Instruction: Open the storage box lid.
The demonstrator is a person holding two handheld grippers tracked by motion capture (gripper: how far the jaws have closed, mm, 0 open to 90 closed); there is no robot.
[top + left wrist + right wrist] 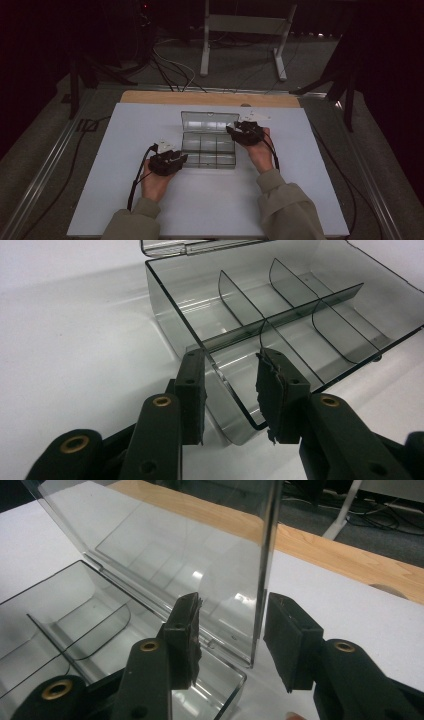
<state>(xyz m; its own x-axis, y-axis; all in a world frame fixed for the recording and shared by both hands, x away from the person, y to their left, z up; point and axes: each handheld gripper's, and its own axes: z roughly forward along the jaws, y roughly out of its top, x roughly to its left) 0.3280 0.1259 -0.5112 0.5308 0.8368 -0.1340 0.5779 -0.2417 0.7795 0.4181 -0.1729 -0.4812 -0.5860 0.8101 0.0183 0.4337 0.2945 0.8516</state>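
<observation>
The left gripper stands partly open astride the clear plastic compartment box's corner wall; the right gripper, partly open, straddles its raised lid edge.

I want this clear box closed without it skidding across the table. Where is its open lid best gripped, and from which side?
Grip the lid at its free side edge, coming in from the box's right end, where the right gripper already straddles it with open jaws. The lid stands upright as a thin flat sheet, so jaws fit over its edge. The left gripper can steady the tray by its wall.
</observation>
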